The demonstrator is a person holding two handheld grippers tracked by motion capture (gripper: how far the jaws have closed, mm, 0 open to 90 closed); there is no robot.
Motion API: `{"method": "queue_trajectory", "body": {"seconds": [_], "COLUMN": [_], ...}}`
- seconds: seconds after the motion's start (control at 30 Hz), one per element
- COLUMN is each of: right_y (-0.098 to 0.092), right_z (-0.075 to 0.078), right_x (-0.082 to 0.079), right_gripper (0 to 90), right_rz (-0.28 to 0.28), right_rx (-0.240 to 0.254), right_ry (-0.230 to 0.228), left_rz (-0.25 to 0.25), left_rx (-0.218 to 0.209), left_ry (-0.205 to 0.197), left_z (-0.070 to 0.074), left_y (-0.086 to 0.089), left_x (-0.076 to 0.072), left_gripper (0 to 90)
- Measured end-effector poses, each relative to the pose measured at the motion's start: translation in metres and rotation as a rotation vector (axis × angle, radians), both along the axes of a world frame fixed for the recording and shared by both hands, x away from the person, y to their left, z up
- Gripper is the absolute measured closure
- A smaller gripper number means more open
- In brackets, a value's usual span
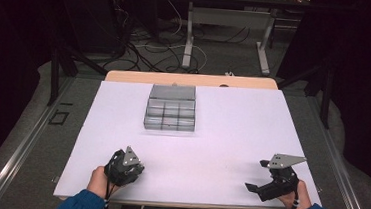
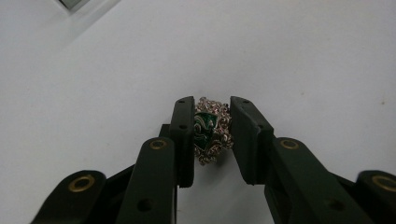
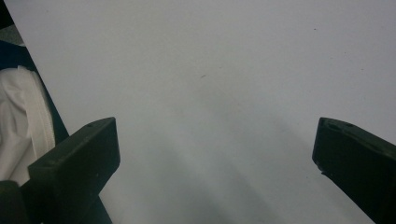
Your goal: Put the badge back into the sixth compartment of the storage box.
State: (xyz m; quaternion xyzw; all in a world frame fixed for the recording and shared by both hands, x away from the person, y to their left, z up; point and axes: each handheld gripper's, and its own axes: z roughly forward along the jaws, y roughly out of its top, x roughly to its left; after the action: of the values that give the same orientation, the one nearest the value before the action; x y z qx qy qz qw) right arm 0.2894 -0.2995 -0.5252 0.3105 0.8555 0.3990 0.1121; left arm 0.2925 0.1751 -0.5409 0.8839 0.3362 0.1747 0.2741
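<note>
Left gripper (image 2: 212, 133) at near-left table (image 1: 231, 138) edge: jaws narrowed around ornate silver ring with green stone (image 2: 211, 130); left pad touching, right pad at ring's edge, firm clamp not certain. Ring sits on white sheet between pads. You: finish closing gently, centre ring on pads, avoid pinching filigree askew; lift straight up only once both pads bear. Compartment box (image 1: 170, 114) lies far centre, well apart. Right gripper (image 1: 258, 176) near right, jaws wide, empty; keep it parked.
</note>
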Motion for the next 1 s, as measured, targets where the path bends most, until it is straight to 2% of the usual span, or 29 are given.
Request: {"method": "queue_trajectory", "body": {"seconds": [0.17, 0.27, 0.4, 0.43, 0.57, 0.77, 1.0], "right_y": [-0.001, 0.0, 0.0, -0.001, 0.0, 0.0, -0.001], "right_z": [0.0, 0.0, 0.0, 0.0, 0.0, 0.0, 0.001], "right_x": [0.001, 0.0, 0.0, -0.001, -0.001, -0.001, 0.0], "right_gripper": [0.5, 0.5, 0.5, 0.5, 0.5, 0.5, 0.5], "right_rz": [0.009, 0.002, 0.002, -0.005, -0.005, 0.0, 0.004], "right_rx": [-0.003, 0.001, 0.0, -0.001, 0.002, 0.002, -0.002], "right_ry": [-0.008, -0.015, -0.015, -0.015, -0.011, -0.011, -0.01], "left_rz": [0.005, 0.01, 0.013, 0.018, 0.037, 0.037, 0.031], "left_rx": [-0.005, -0.02, -0.013, -0.019, -0.019, -0.027, -0.039], "left_ry": [-0.016, -0.018, -0.024, -0.039, -0.057, -0.054, -0.07], "left_z": [0.003, 0.004, 0.005, 0.007, 0.009, 0.01, 0.012], "left_y": [0.003, 0.005, 0.006, 0.007, 0.011, 0.012, 0.013], "left_x": [-0.001, 0.0, -0.001, -0.001, -0.001, -0.001, -0.001], "left_gripper": [78.6, 79.7, 81.4, 82.2, 86.0, 87.3, 87.5]}}
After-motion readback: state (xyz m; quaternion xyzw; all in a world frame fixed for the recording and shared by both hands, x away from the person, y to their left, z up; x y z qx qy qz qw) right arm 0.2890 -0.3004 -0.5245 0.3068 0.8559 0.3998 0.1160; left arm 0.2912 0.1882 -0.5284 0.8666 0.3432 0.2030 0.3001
